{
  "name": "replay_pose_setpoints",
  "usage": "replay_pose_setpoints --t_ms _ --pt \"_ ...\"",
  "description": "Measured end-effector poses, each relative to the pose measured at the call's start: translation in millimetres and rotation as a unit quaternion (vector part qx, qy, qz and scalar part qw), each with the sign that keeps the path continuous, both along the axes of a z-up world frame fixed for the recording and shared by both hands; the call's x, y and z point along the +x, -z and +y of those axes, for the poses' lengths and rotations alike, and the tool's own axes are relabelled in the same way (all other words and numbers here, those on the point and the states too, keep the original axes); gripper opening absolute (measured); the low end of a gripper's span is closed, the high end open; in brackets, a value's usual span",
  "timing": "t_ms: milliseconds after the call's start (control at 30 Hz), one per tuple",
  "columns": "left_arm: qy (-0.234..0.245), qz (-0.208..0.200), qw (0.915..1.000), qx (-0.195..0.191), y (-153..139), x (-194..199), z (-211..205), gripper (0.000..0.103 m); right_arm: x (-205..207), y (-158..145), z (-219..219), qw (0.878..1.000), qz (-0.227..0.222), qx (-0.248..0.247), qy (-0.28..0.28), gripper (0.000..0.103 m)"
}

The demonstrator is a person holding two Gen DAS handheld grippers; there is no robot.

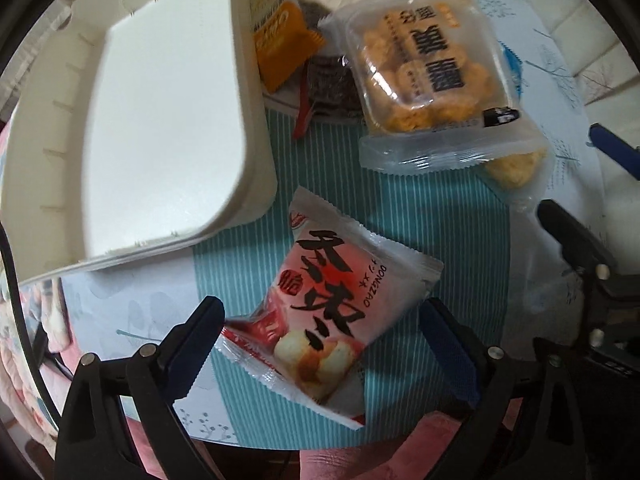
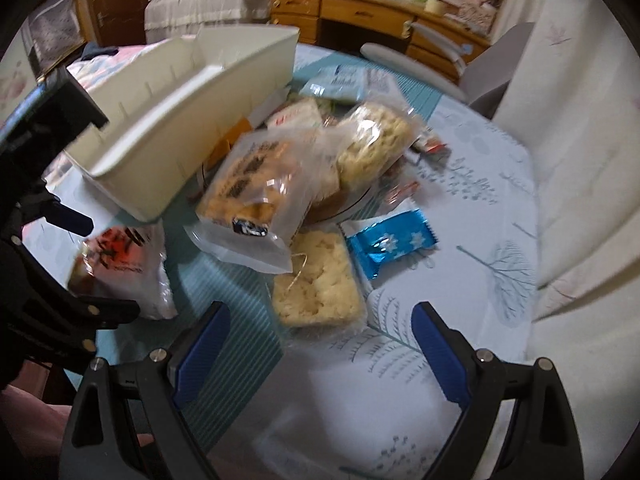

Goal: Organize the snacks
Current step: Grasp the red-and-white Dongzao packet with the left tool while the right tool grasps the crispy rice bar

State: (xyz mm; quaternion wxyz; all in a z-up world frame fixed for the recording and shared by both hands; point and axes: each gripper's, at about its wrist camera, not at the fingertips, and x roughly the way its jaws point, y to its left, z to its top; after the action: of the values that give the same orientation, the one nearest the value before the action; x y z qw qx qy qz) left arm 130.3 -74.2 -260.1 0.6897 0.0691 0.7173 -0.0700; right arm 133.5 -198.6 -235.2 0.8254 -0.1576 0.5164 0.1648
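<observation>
Left gripper (image 1: pixel 320 344) spread wide around the red bun packet (image 1: pixel 324 312) near the table's (image 1: pixel 560 80) front edge — slick film may slip sideways. Right gripper (image 2: pixel 320 352) open, empty — white bin (image 1: pixel 168 120) beside.

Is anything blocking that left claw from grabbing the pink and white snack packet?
Nothing visible does. The pink and white packet lies on the table between the open fingers of the left gripper, with no other snack on top. The white bin sits beyond it, apart.
</observation>
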Motion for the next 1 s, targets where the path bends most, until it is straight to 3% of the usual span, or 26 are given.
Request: replay_pose_setpoints --t_ms 167,333,433,500,600,700,900,1000 --pt "-0.012 0.021 0.9997 -0.006 14.4 8.3 2.5 0.098 13.4 20.6 0.5 0.999 0.031 0.007 -0.014 0.090" --pt "-0.032 0.046 0.9981 -0.026 30.2 16.5 5.1 0.089 23.1 34.4 4.2 0.998 0.048 0.013 -0.028 0.082" --pt "-0.026 0.052 0.9979 -0.027 36.6 19.0 3.0 0.081 26.0 40.3 4.8 0.998 0.060 0.015 -0.031 0.078" --pt "-0.021 0.051 0.9982 -0.025 38.5 21.1 0.8 0.076 28.0 43.2 4.0 0.997 0.067 0.016 -0.027 0.071" --pt "-0.016 0.048 0.9983 -0.027 40.3 24.4 -0.2 0.064 31.1 43.8 1.0 0.997 0.069 0.019 -0.025 0.067" --pt "-0.013 0.047 0.9985 -0.025 37.4 22.2 0.5 0.059 32.8 44.1 -1.3 0.997 0.073 0.022 -0.023 0.066" --pt "-0.017 0.048 0.9985 -0.022 29.4 19.0 13.7 0.057 59.3 47.4 -14.2 0.991 0.122 0.052 0.010 0.063" --pt "-0.015 0.050 0.9981 -0.034 28.1 29.8 1.2 0.057 67.1 48.1 -21.4 0.987 0.146 0.066 0.033 0.062"
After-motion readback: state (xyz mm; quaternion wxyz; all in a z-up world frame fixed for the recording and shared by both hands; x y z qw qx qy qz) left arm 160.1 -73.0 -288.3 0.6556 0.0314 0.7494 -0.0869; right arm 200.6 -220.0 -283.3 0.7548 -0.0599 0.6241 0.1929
